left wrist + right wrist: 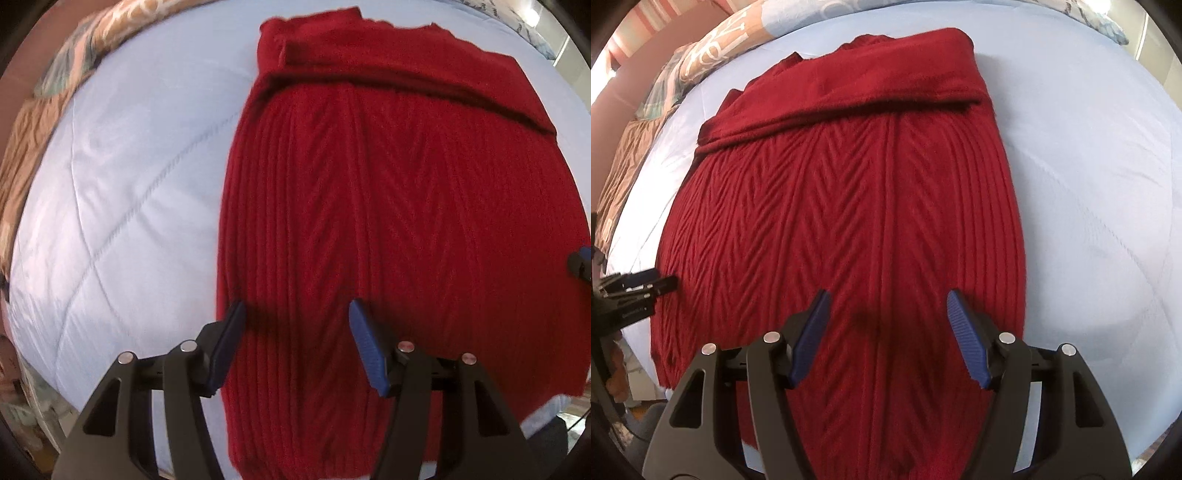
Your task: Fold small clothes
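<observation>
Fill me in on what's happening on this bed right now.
A person with a gripper in each hand is folding a red knit sweater on a light blue quilt. Its far end is already folded over. The left gripper and right gripper both hover open above the near end, gripping nothing.

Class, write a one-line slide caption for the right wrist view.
Open right gripper hovers over a red knit sweater on a pale blue quilt.

Sweater [849, 206] was deep red throughout, knit in a herringbone pattern flanked by vertical ribs. Quilt [122, 192] beneath it was pale blue with diagonal stitch lines. Pillow [713, 48] carried an orange, teal and white print. Gripper pads [967, 339] were blue on black frames.
</observation>
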Action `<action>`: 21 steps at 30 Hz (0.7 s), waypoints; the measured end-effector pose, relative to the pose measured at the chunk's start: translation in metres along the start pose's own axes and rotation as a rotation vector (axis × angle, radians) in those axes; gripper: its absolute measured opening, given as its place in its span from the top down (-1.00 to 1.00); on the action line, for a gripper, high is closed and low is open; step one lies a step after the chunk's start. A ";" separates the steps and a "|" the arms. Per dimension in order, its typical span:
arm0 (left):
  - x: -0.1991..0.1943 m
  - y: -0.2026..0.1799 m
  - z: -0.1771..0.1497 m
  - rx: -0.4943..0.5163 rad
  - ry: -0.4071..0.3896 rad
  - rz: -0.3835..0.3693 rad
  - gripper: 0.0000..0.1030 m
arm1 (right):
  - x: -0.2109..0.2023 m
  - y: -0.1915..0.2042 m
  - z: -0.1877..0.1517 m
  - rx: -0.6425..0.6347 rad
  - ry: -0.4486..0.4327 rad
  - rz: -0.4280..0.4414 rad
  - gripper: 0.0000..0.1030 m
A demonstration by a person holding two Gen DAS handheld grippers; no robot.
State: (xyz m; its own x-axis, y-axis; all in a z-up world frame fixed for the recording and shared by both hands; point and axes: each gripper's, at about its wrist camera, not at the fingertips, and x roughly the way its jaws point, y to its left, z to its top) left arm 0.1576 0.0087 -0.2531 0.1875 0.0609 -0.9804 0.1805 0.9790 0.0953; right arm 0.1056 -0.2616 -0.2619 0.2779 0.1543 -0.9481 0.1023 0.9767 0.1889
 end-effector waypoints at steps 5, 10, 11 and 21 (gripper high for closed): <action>-0.014 0.017 -0.026 -0.050 0.015 -0.031 -0.15 | -0.010 0.006 -0.013 -0.012 0.024 -0.002 -0.29; -0.011 0.057 -0.054 -0.210 0.097 -0.117 -0.15 | -0.011 0.015 -0.020 -0.017 0.054 0.002 -0.29; -0.011 0.063 -0.058 -0.236 0.106 -0.127 -0.15 | -0.012 0.018 -0.021 -0.022 0.057 0.005 -0.29; 0.017 0.067 -0.088 -0.294 0.195 -0.214 -0.15 | -0.018 0.032 -0.032 -0.063 0.104 0.010 -0.29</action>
State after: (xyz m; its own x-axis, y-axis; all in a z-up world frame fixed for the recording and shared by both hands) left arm 0.0878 0.0927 -0.2789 -0.0156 -0.1416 -0.9898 -0.0931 0.9858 -0.1395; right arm 0.0738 -0.2279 -0.2473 0.1777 0.1752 -0.9684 0.0389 0.9820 0.1848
